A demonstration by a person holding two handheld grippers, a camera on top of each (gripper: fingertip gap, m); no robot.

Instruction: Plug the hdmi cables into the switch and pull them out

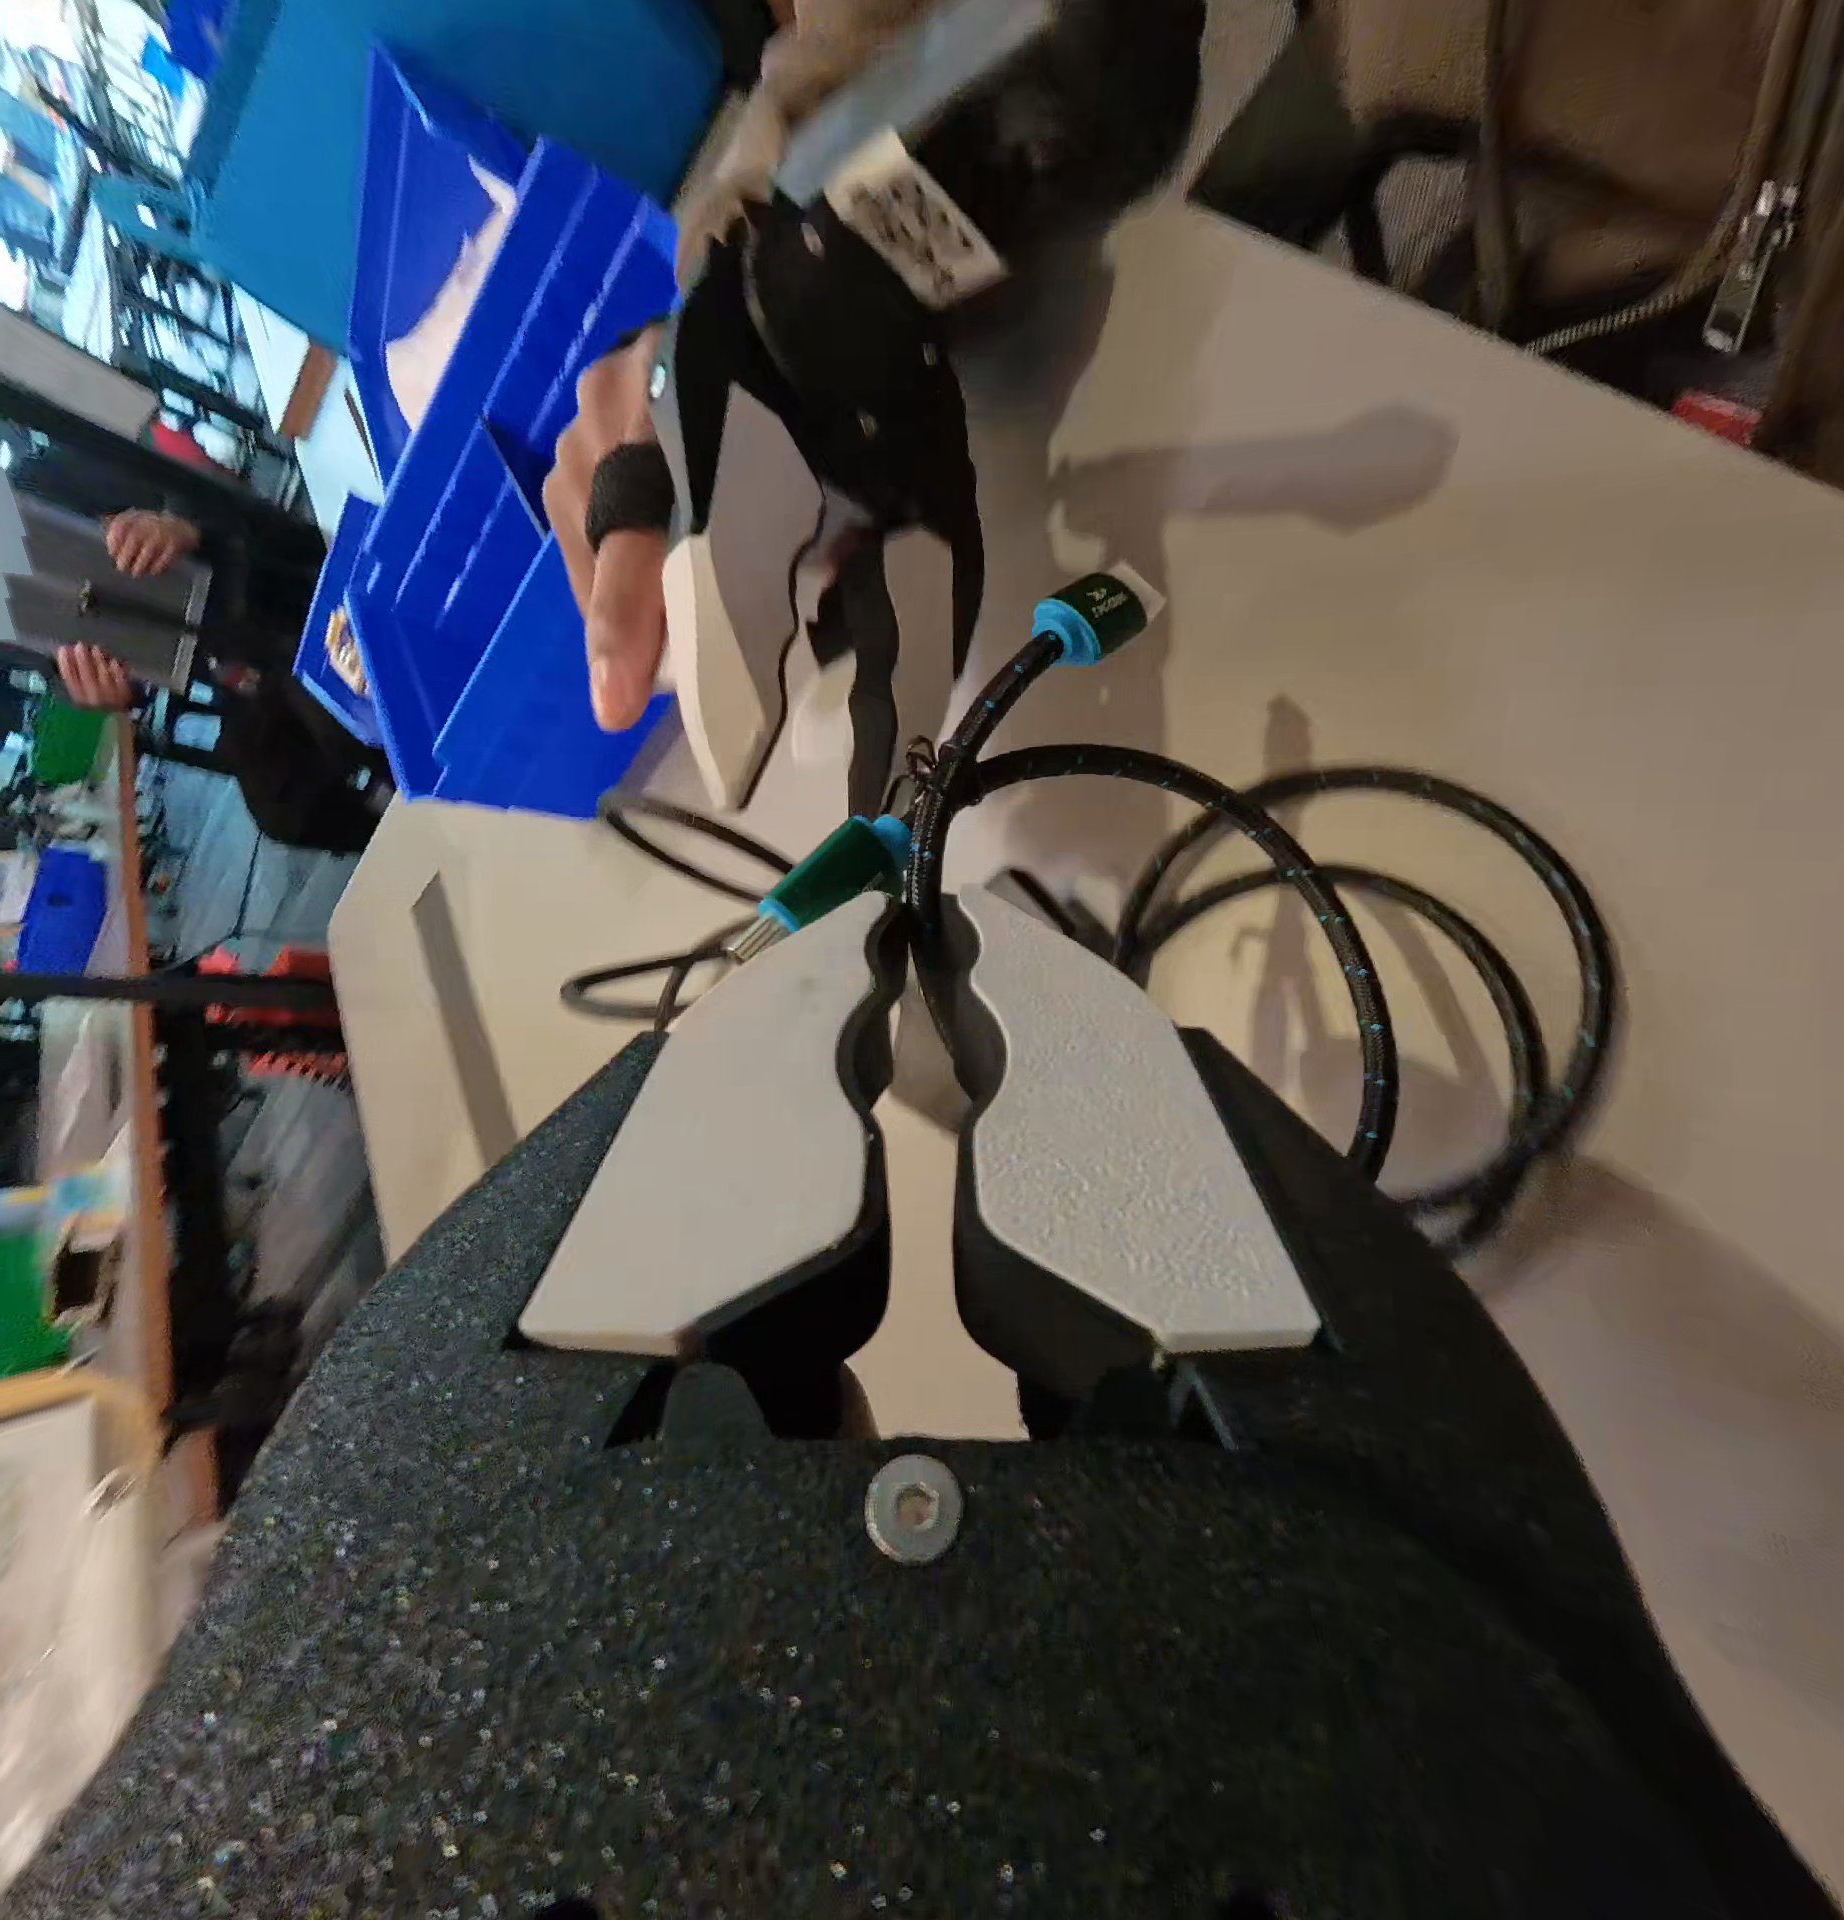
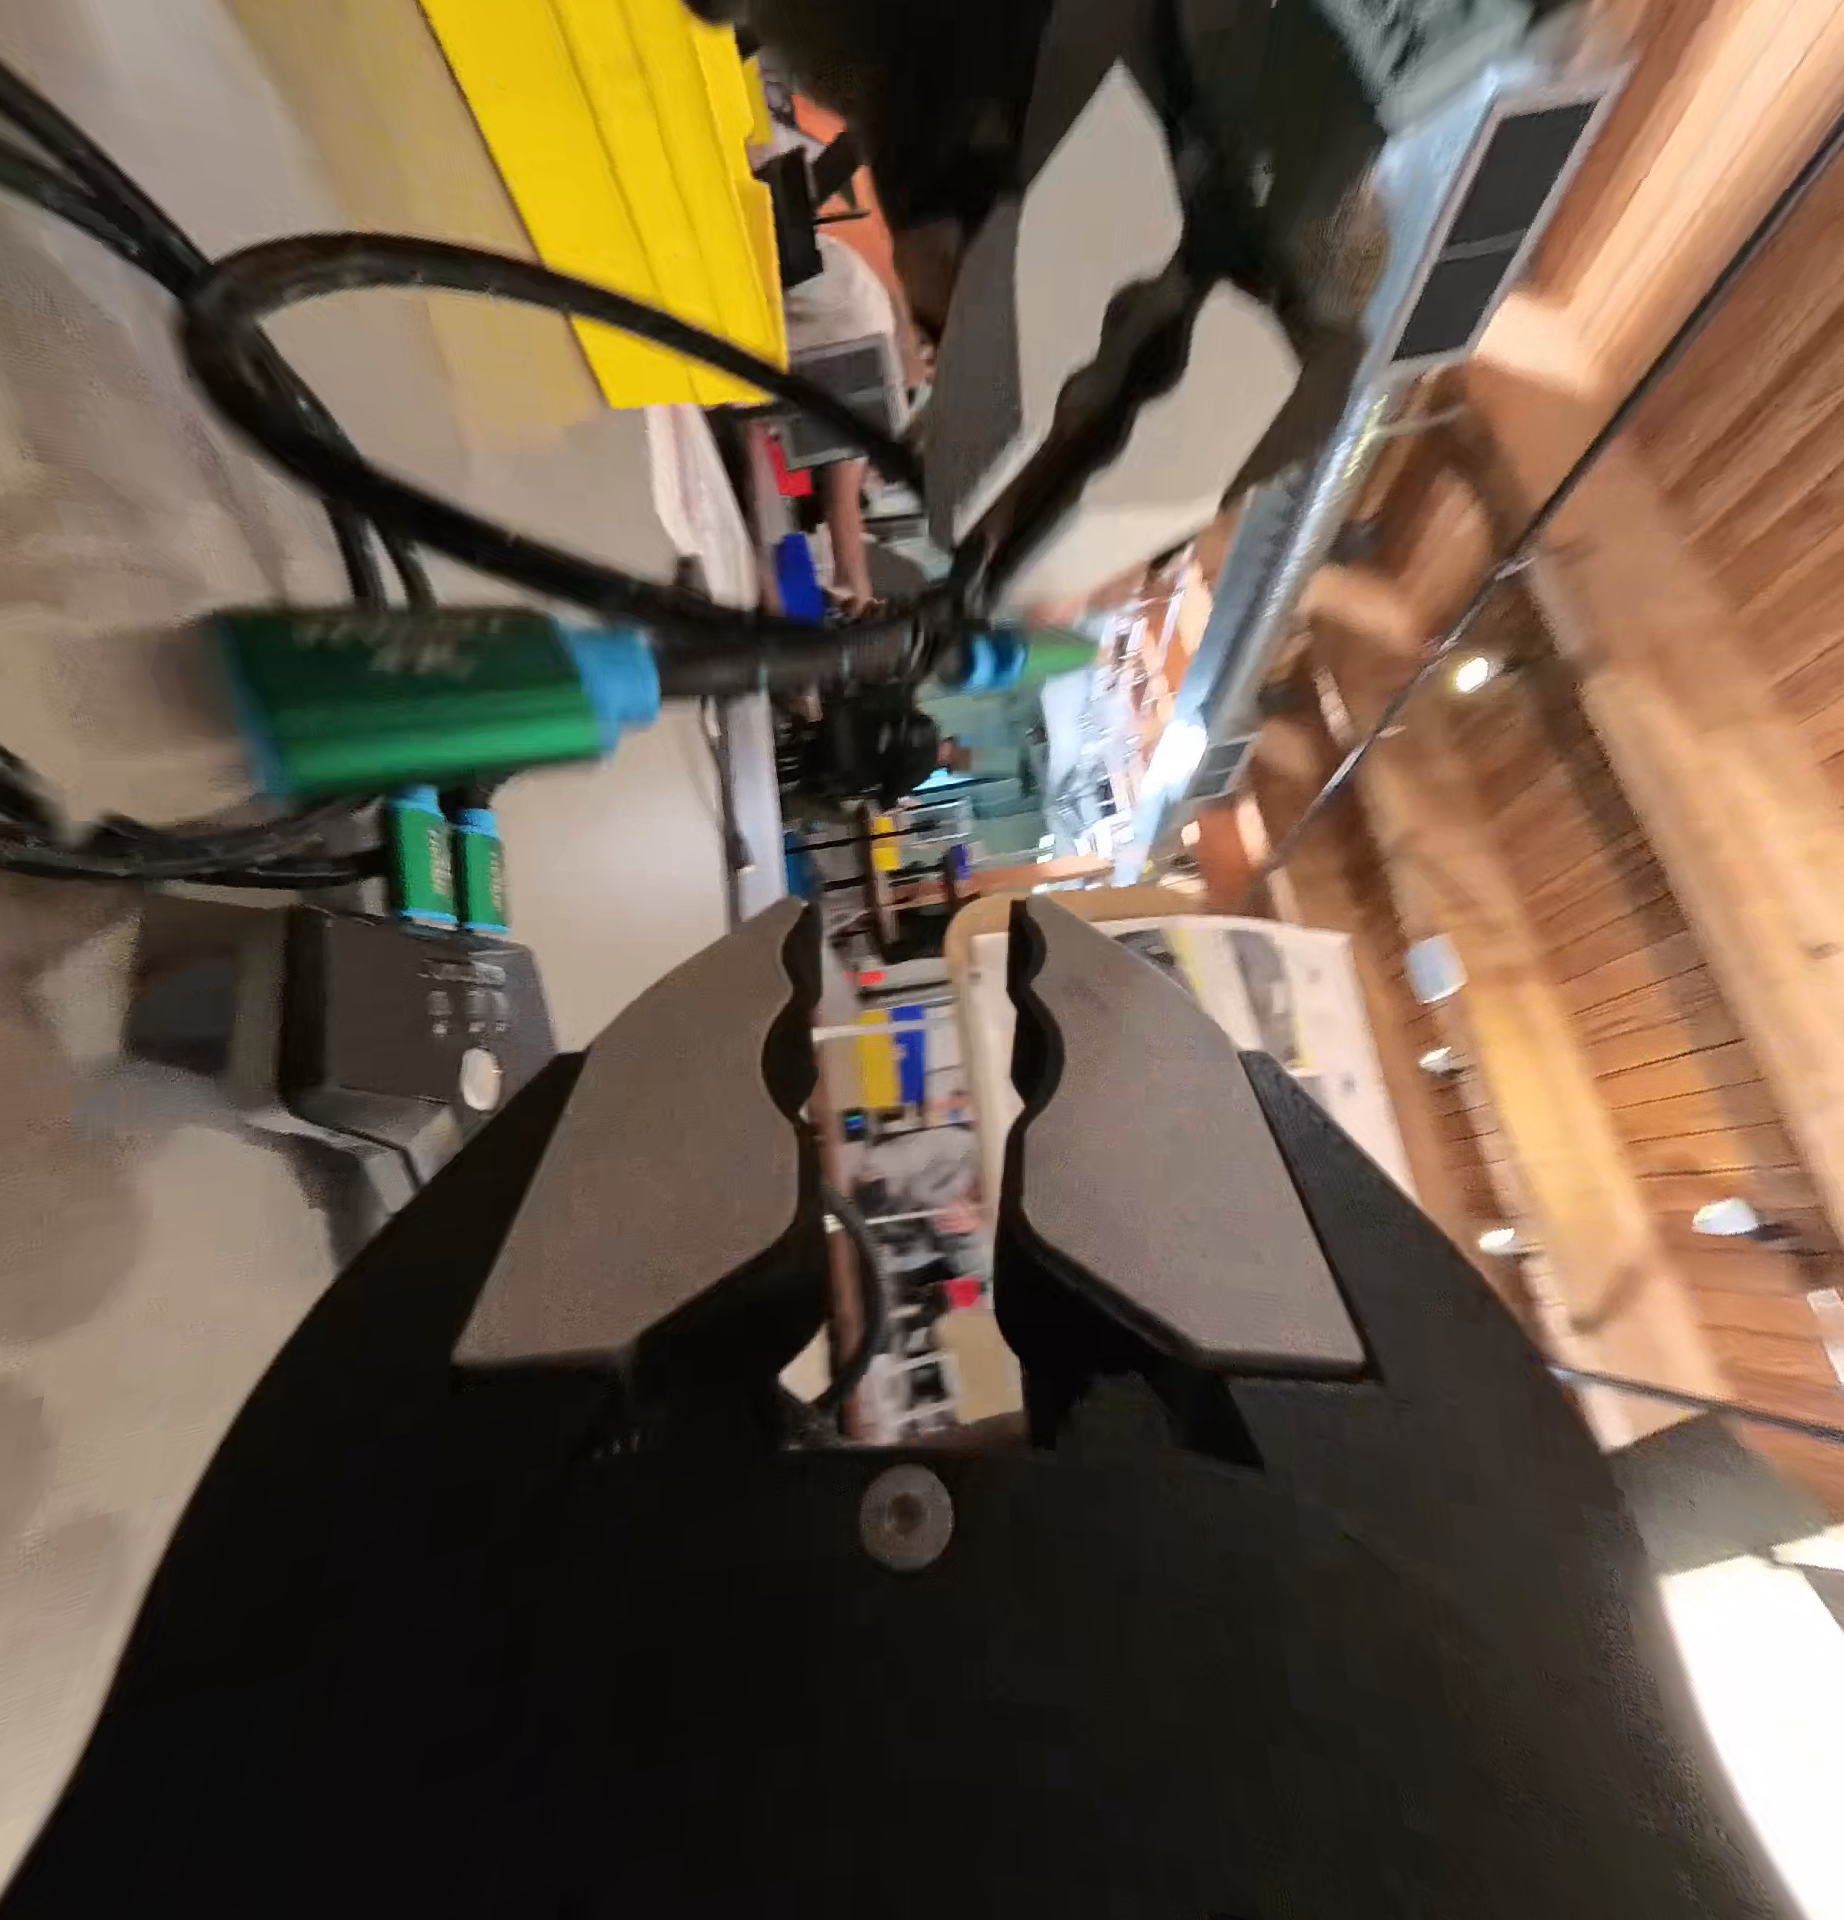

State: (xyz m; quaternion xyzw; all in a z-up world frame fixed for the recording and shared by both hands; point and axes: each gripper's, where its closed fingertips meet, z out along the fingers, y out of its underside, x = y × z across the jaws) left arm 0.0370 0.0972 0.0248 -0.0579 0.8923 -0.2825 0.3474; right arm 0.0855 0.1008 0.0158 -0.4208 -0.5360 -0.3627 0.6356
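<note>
A busy workshop or lab hall, seen from a cluttered bench.

We see a pale bench (image 1: 1520,644) carrying coiled braided cables (image 1: 1365,935), a blue parts bin (image 1: 502,540) and a yellow bin (image 2: 627,208). Behind it we make out crowded racks and other workstations (image 2: 897,1039), other people's hands at a neighbouring station (image 1: 149,540), and wooden panelling (image 2: 1624,727).

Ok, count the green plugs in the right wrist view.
4. One large plug at left, two small ones plugged into the black box, one beyond the cable. Others may be hidden.
</note>
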